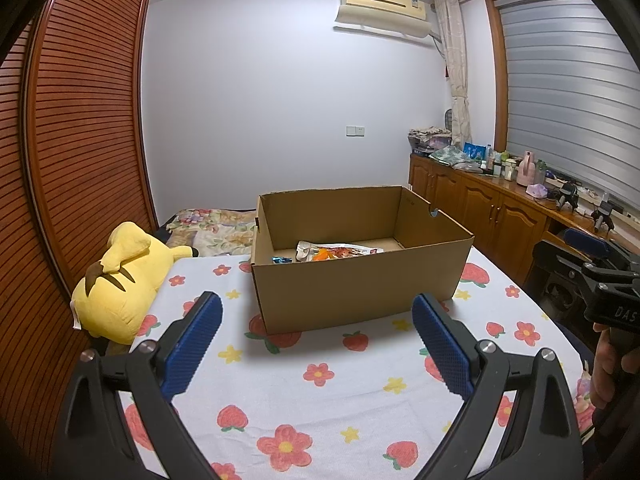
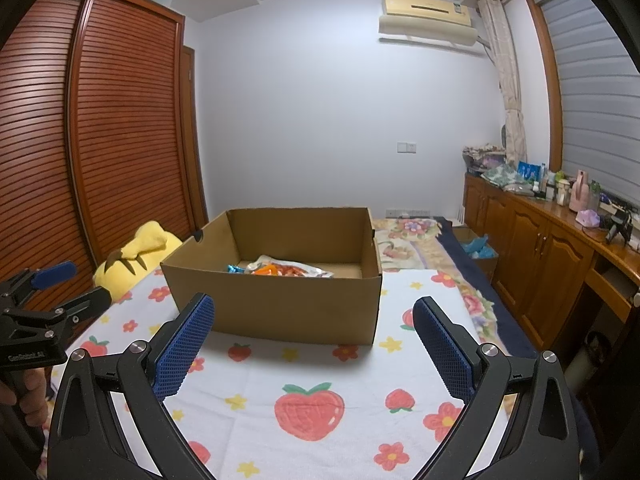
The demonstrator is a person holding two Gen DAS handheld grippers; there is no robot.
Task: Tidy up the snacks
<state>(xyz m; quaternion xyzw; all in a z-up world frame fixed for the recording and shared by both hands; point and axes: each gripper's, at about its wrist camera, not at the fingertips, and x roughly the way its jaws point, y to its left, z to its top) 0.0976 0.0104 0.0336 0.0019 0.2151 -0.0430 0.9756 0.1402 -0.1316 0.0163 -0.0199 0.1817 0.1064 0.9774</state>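
An open cardboard box (image 1: 352, 292) stands on a white cloth with strawberries and flowers (image 1: 320, 400). Snack packets (image 1: 336, 252) lie on its floor: a silver and orange bag and a small blue packet. The box (image 2: 280, 300) and its snack packets (image 2: 288, 269) also show in the right wrist view. My left gripper (image 1: 318, 340) is open and empty, held above the cloth in front of the box. My right gripper (image 2: 314, 344) is open and empty, also in front of the box. Each gripper appears at the edge of the other's view.
A yellow plush toy (image 1: 124, 280) lies left of the box beside a slatted wooden wardrobe (image 1: 80, 140). A floral quilt (image 2: 416, 240) lies behind the box. A wooden cabinet (image 2: 552, 248) with bottles and clutter runs along the right wall.
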